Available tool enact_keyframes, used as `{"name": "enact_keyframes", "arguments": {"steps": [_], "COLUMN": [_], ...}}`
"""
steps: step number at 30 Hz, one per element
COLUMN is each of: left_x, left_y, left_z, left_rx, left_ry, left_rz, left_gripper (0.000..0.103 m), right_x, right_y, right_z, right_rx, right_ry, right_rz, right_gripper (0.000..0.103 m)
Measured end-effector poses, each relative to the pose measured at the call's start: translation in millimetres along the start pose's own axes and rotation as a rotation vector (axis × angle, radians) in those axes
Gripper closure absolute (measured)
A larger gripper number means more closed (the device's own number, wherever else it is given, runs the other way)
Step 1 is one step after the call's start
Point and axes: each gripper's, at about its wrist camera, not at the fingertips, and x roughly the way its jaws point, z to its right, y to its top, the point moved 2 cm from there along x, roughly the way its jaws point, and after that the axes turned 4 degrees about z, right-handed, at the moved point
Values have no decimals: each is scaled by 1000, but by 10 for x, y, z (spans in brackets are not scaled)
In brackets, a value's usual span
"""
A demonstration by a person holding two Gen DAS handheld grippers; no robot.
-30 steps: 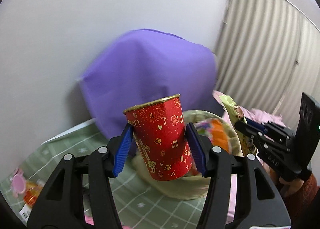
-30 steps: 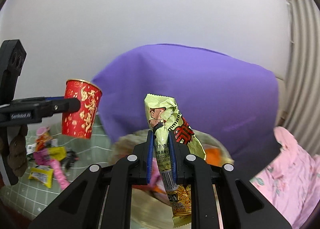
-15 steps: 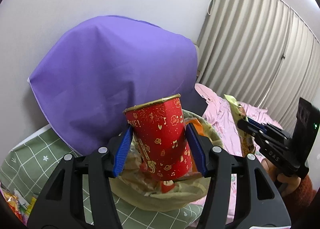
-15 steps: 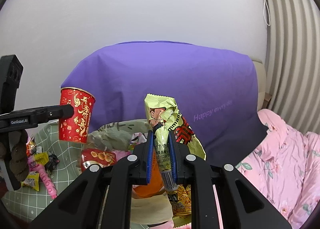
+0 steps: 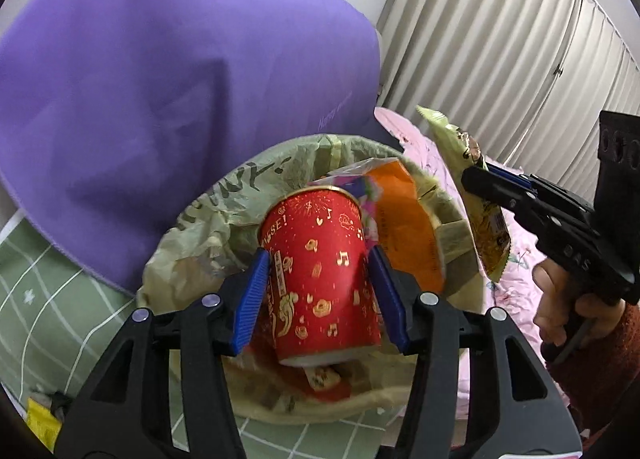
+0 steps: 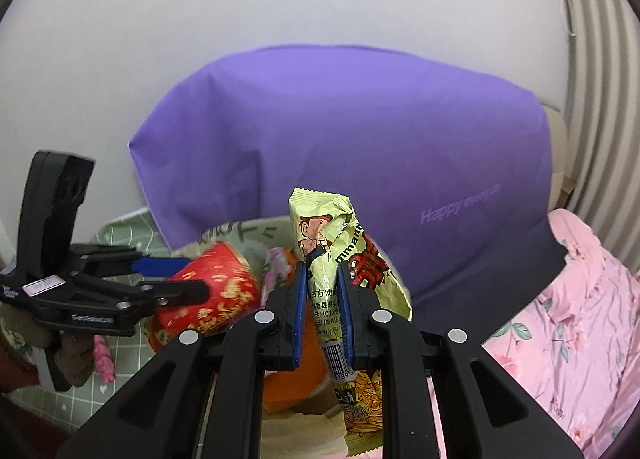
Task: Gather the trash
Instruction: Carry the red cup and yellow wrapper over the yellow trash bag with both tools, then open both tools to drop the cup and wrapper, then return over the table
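My left gripper is shut on a red paper cup with gold print and holds it tilted over the mouth of a trash bin lined with a pale green bag. The cup and left gripper also show in the right wrist view. My right gripper is shut on a yellow-green snack wrapper and holds it upright above the bin's right side. The wrapper also shows in the left wrist view. Orange and other wrappers lie in the bin.
A purple cloth covers something behind the bin. Pink floral fabric lies to the right. A green checked cover lies left, with a yellow packet and a pink item on it. Curtains hang at the right.
Both grippers have moved closer to the bin. The red cup has come down and tilted over the bin's mouth. The wrapper now hangs above the bin's right side.
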Motion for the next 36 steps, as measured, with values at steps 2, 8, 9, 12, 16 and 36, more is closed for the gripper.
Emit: {"name": "enact_keyframes", "arguments": {"steps": [2,8,9,12,16,36], "left_x": [93,171,162,201,231,187], "left_y": [-9,19,35,91,115,221], "left_z": [-25,-126,-142,-208,-240,-237], "left_rx": [-6,-12,-14,-32,-48,-88], "left_ry": [-11,-17,-18,-19,-24,-44], "left_rz": [-13,-30,-28,-28,-28,-16], "left_gripper": [55,55,55,55,56,54], "right_x": [85,290,313,335,337,258], "right_y": [-38,-191,-210,-232,-242,-232], "right_z": [-24,-96,-121,-144,-130,-144], "right_rx": [-12,-14,-20,-27,-28,-17], "right_ry": [18,61,63,57,30,-56], "right_rz": [-20,-84,-91,-102,-122,-124], "right_gripper": [87,87,87,87,87,86]}}
